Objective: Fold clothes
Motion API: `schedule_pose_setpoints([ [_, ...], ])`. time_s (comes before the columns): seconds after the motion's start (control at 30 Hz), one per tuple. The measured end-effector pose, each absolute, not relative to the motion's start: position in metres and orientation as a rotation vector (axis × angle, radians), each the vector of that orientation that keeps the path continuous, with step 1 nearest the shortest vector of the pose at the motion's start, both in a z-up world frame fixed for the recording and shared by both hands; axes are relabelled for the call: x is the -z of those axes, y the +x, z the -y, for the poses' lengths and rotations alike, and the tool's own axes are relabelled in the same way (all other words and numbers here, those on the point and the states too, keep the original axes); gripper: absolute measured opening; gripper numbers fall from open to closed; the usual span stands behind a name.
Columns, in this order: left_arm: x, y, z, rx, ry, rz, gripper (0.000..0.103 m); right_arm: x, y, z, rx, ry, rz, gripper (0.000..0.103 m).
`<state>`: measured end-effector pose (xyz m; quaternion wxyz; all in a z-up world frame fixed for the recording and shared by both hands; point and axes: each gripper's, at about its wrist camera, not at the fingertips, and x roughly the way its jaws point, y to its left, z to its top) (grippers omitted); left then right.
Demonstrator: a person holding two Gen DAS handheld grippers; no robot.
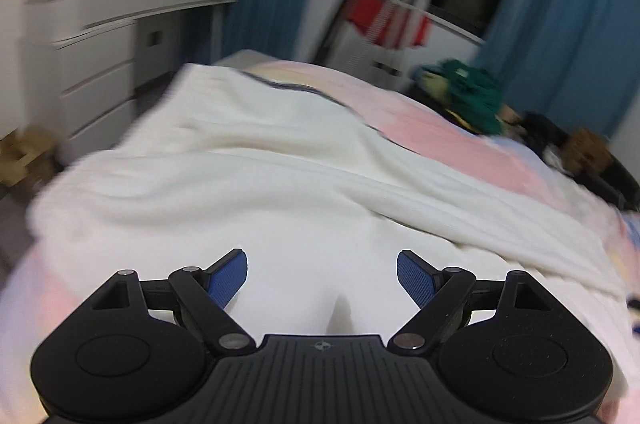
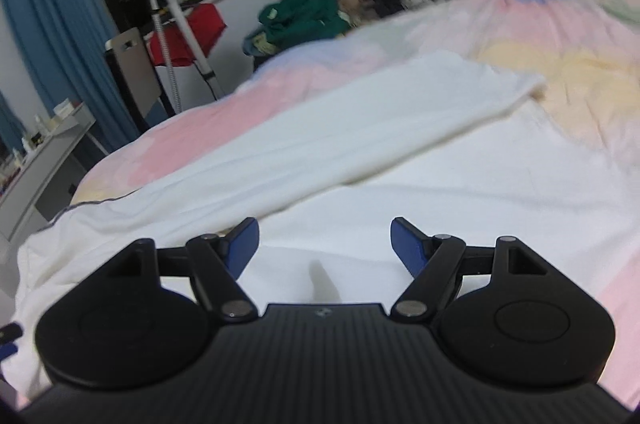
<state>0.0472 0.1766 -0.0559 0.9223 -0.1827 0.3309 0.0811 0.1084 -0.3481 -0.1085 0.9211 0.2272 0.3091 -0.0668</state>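
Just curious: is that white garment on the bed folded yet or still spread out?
Partly folded: the white garment has one long flap turned over its middle, while the rest lies spread on the bedspread.

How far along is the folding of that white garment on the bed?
Partly done, it seems. The white garment lies spread on the bed, and one long panel already appears laid over the rest. Nothing is in hand: the left gripper and right gripper are both open above the cloth, gripping nothing. The remaining folds into a compact stack are still to do.
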Motion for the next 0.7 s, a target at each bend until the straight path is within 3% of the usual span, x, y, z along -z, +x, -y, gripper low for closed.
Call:
schedule_pose_setpoints([
  [0.27, 0.059, 0.012, -0.274, -0.355, -0.7, -0.742, 0.084, 0.118, 0.092, 0.388, 0.257, 0.671, -0.62, 0.074],
  [0.53, 0.089, 0.006, -0.316, -0.476, -0.983, -0.734, 0.083, 0.117, 0.04, 0.465, 0.556, 0.897, -0.416, 0.075],
  [0.7, 0.105, 0.002, -0.334, -0.446, -1.124, -0.692, 0.083, 0.142, 0.018, 0.508, 0.729, 1.004, -0.405, 0.076],
])
